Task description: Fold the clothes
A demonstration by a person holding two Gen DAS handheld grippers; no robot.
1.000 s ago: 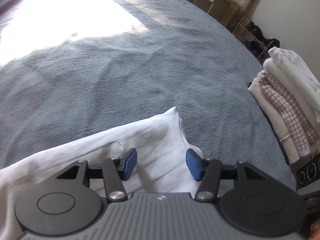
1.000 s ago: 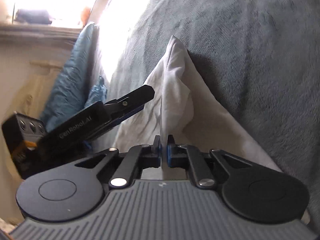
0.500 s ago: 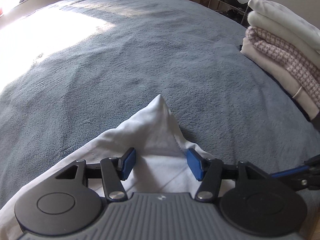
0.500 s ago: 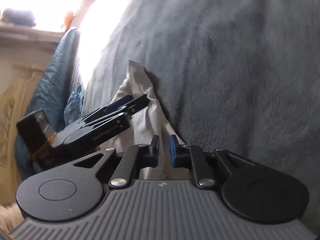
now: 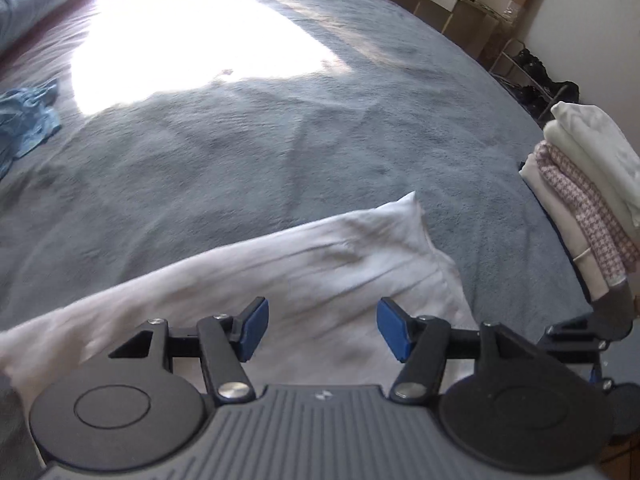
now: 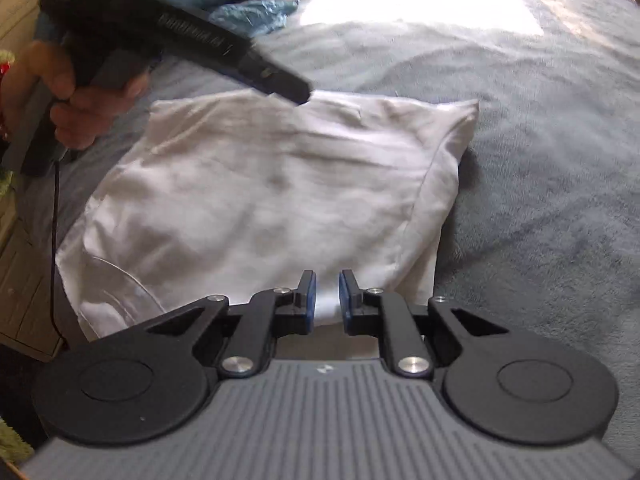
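Garment (image 6: 260,200), white, lies part-folded on grey bedspread (image 5: 280,152); folded stack (image 5: 580,208) done nearby. Left gripper (image 5: 322,330) fingers wide apart, empty; right gripper (image 6: 327,296) fingers narrowly apart, nothing clamped. Further folds likely remain.

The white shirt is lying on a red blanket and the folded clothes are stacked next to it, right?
Not quite. The blanket is grey-blue, not red, as the left wrist view shows. The white shirt does lie on it, with the folded clothes stacked beside it.
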